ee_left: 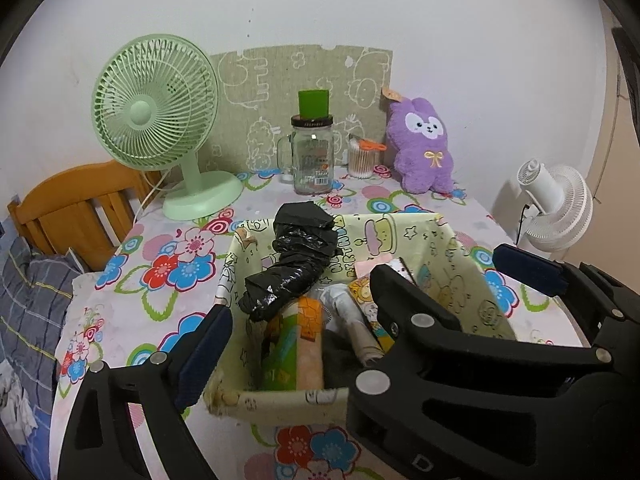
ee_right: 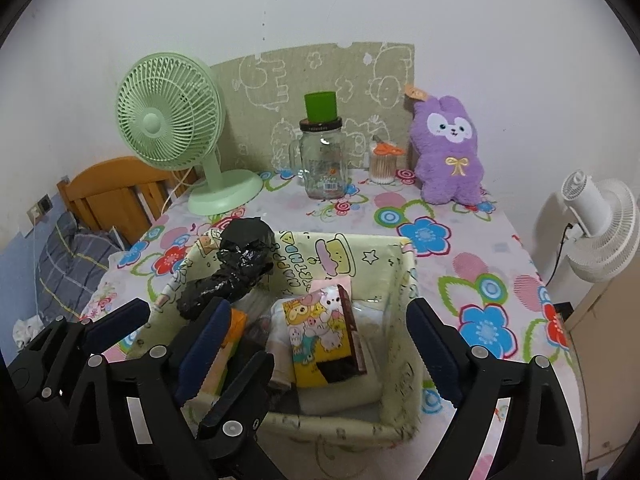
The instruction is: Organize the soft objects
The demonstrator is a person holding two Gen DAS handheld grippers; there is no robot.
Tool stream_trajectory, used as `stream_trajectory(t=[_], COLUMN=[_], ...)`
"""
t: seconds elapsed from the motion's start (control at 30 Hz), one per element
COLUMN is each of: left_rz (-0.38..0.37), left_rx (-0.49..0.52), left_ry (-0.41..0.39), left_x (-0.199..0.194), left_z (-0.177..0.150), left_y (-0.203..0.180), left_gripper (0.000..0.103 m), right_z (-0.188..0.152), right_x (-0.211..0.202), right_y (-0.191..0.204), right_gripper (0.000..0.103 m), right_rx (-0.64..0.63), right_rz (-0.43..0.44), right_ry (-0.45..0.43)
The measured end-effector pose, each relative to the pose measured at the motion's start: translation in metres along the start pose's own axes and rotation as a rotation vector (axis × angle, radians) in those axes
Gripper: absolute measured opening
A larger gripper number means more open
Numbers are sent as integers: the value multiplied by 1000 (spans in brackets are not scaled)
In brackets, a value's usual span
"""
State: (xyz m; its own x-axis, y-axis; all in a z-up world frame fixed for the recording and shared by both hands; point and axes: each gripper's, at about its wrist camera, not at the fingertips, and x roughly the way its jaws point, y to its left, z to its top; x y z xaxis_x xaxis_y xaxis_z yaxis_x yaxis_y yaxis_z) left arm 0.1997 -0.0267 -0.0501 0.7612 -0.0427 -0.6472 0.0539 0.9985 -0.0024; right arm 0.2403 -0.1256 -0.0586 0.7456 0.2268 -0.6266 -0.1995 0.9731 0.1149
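Left gripper (ee_left: 296, 308): jaws wide apart, pads gripping nothing, pointing forward and angled down. Right gripper (ee_right: 316, 332): same pitch, jaws spread wide, empty. The two sit side by side, close. In left wrist view, right gripper's fingers cross in at 4 o'clock; in right wrist view, left gripper's fingers enter at 8 o'clock.

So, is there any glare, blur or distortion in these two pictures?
Left wrist view: strong fisheye bending with dark corners, glare patches on the black plastic bag. Right wrist view: same bending, small highlight on the glass jar; both views are sharp and evenly lit.
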Motion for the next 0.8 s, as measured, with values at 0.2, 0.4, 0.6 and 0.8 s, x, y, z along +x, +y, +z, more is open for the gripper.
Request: stream_trajectory(t=[0.2, 0.4, 0.6, 0.8], left_rz=[0, 1, 3, 8], left_rx=[1, 1, 0, -8], left_ry=[-30, -59, -85, -105], left_x=[-21, -41, -61, -77], left_z=[-4, -10, -18, -27], left_y=[-5, -7, -9, -6], left_gripper=[99, 102, 103, 103], right_z=[-4, -9, -19, -29], right_x=[-25, -49, -74, -96], right_y=[-1, 0, -1, -5], right_gripper=[95, 97, 99, 99], right_rx=[-3, -5, 1, 4], right_rz=[-15, -24, -30, -53], right_ry=[-29, -57, -84, -112])
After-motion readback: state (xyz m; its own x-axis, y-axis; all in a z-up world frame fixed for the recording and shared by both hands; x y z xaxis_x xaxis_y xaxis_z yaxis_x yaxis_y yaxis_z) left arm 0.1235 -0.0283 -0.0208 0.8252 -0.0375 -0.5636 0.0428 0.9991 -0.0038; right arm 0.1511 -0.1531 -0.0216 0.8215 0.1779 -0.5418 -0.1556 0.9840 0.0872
